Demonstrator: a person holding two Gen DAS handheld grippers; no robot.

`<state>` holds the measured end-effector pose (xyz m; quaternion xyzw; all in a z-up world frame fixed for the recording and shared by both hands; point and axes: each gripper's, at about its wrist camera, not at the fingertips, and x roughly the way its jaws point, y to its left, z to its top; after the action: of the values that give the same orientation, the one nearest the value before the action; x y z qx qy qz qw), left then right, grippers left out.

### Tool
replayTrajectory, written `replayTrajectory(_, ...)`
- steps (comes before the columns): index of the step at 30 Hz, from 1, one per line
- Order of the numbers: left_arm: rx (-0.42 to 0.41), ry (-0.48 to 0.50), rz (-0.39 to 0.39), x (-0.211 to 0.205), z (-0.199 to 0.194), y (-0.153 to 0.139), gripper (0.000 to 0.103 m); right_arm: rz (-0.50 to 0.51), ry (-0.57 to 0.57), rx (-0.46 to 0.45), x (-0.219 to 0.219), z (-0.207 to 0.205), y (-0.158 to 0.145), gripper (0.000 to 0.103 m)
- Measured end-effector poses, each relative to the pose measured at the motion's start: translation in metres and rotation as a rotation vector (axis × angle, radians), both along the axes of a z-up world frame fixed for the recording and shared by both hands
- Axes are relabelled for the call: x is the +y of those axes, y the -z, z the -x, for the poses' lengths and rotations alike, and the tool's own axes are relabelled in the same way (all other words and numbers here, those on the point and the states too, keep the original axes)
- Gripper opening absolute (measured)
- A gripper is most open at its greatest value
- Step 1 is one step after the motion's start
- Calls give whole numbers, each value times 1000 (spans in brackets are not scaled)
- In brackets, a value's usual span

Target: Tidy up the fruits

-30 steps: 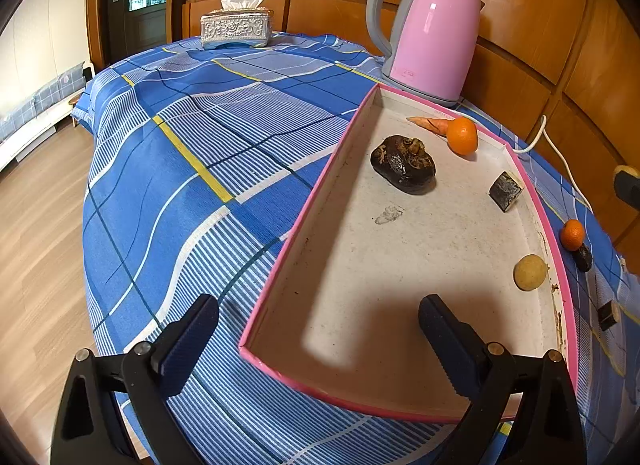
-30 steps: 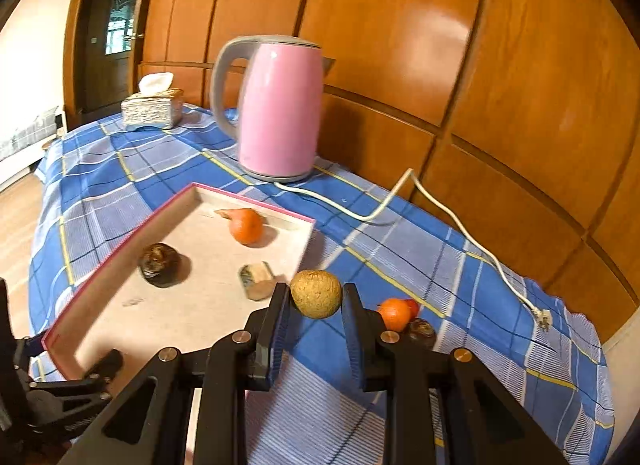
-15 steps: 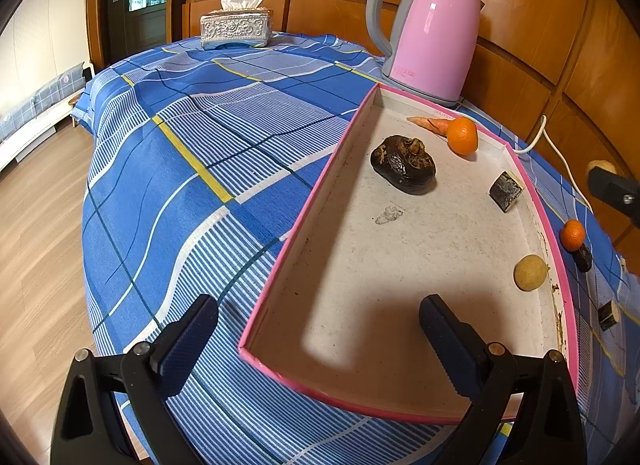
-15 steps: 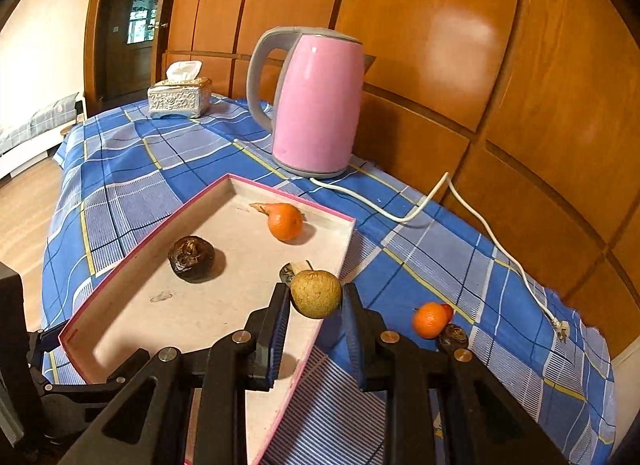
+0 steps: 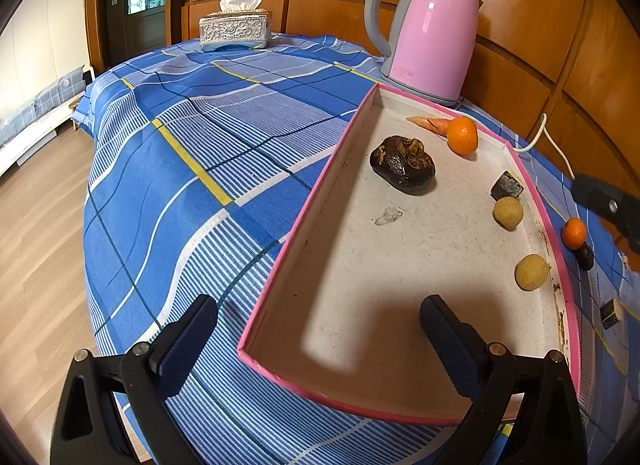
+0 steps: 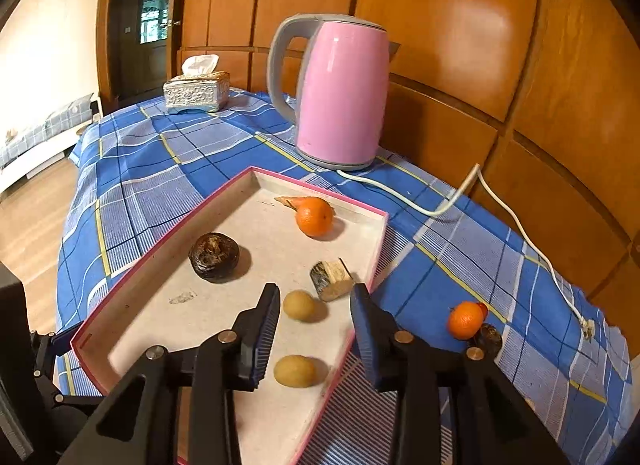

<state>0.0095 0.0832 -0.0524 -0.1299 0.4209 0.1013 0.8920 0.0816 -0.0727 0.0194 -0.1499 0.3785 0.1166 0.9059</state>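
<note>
Your right gripper [image 6: 314, 329] has just been opening its jaws, and nothing sits between the pads now. The small yellow-brown fruit [image 6: 299, 305] you carried lies on the floor of the pink-edged tray [image 6: 224, 193], just beside a cut chunk [image 6: 331, 279] and not far from a second yellow-brown fruit [image 6: 294, 370]. An orange [image 6: 314, 216] and a dark wrinkled fruit [image 6: 214, 256] rest farther back in the tray.

Lift the right gripper straight up so a pad does not bump the fruit and make it roll. It is round, so a small knock could send it toward the rim.

Then look to the blue checked cloth [image 6: 472, 265]. Another orange [image 6: 464, 320] waits there, outside the tray, touching a small dark fruit [image 6: 490, 339]. Come down over the orange with the jaws wide, and close gently.

Your left gripper [image 5: 318, 331] hangs wide open over the near end of the tray and holds nothing. Keep it out of the way.
</note>
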Motion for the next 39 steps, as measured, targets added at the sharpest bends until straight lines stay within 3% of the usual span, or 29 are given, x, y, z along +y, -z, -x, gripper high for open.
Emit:
replayTrajectory(17, -5, 4, -14, 1, 1, -2, 102, 8, 250, 51, -99, 17, 15, 37)
replayTrajectory(39, -21, 16, -37, -3, 3, -6, 102, -1, 787, 84, -280, 75, 37, 37)
